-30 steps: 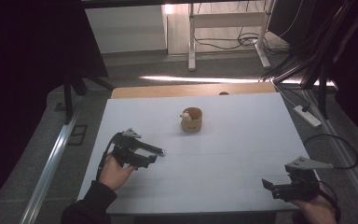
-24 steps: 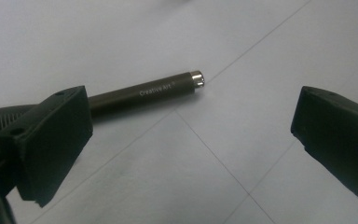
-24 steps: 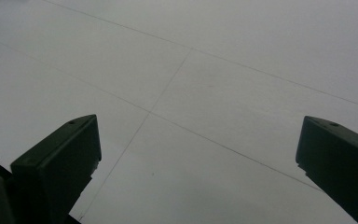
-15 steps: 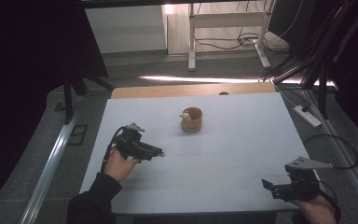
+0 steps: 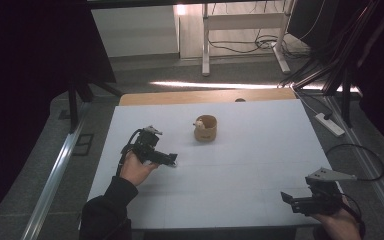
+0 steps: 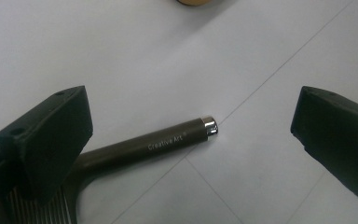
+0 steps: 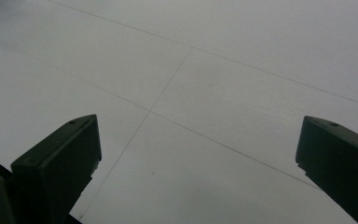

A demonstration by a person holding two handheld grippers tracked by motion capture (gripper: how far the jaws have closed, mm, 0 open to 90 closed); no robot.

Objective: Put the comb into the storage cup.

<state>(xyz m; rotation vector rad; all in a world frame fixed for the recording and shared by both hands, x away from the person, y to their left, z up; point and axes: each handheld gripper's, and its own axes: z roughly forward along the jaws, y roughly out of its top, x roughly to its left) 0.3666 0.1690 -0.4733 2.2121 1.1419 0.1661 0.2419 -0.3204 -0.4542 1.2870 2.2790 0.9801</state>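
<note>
Advanced toward the cup (image 5: 206, 128), left gripper (image 6: 193, 135), jaws apart, straddles a brush handle (image 6: 168, 142).

The person's left hand (image 5: 136, 170) holds the left gripper (image 5: 172, 159) low over the table's left side, jaws spread wide. The right hand (image 5: 336, 222) holds the right gripper (image 5: 286, 198) near the front right corner, jaws also wide apart.

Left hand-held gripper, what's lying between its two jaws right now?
In the left gripper view, the brown handle of a Creative Art brush lies on the white table between the open jaws of the left hand-held gripper, neither jaw gripping it.
</note>
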